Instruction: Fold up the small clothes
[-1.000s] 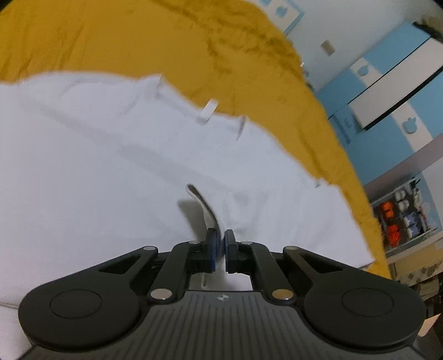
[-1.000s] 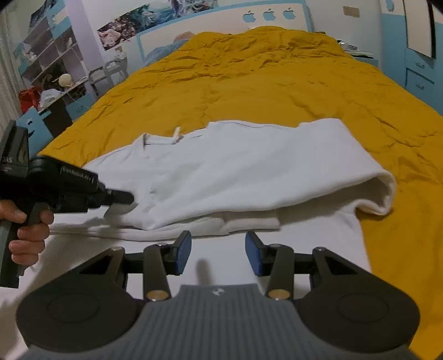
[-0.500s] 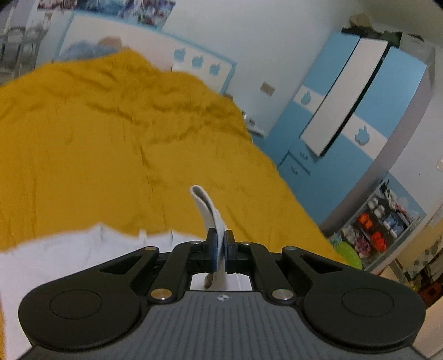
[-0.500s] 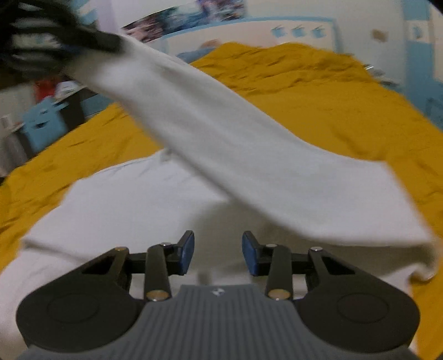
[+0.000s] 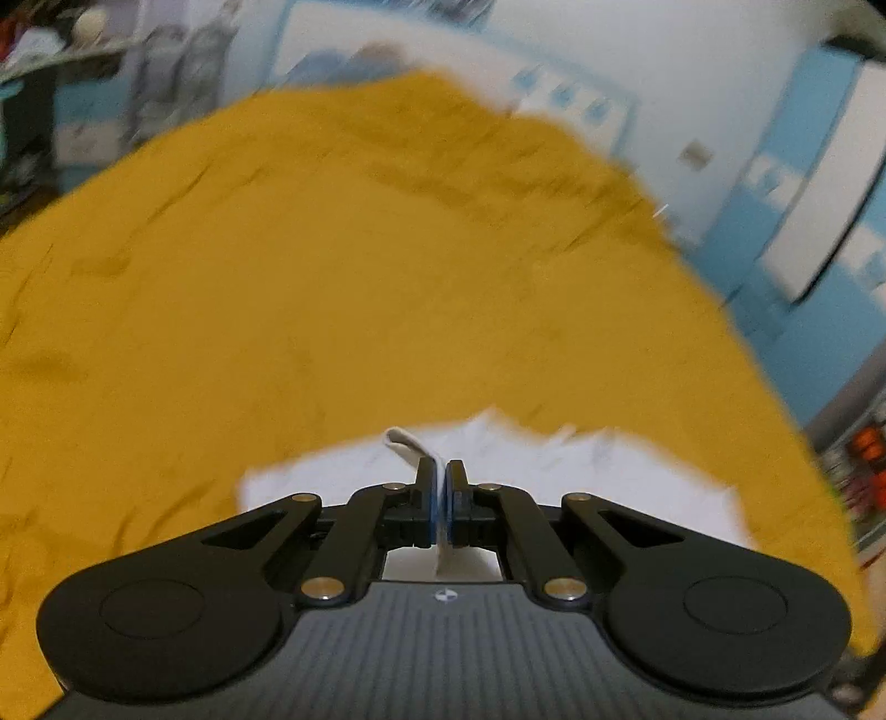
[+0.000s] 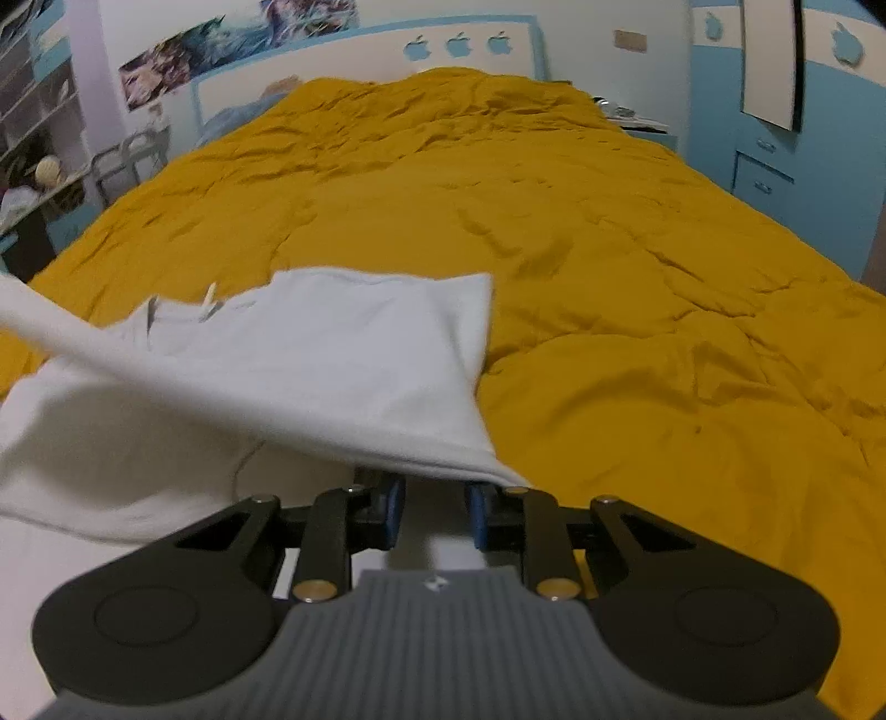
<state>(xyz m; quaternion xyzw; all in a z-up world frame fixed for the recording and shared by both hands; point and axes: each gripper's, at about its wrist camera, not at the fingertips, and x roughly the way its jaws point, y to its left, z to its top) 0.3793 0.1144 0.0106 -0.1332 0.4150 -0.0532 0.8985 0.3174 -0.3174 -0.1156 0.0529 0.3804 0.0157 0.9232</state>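
Note:
A white garment (image 6: 310,354) lies on the yellow bedspread (image 6: 637,288). My left gripper (image 5: 441,476) is shut on a white edge of the garment (image 5: 407,443) and holds it lifted; more of the cloth (image 5: 598,471) lies below. In the right wrist view that lifted part stretches as a taut band from the left edge down to the front. My right gripper (image 6: 433,507) is open, low over the garment, its fingertips partly hidden under the lifted cloth.
The bedspread (image 5: 332,288) fills most of both views. A blue and white headboard (image 6: 459,44) stands at the far end. Blue wardrobe and drawers (image 6: 775,138) stand to the right, shelves with clutter (image 6: 33,166) to the left.
My left gripper has lifted the pinched edge and swung it across the garment. The lifted cloth has come lower and now drapes over my right gripper's fingertips.

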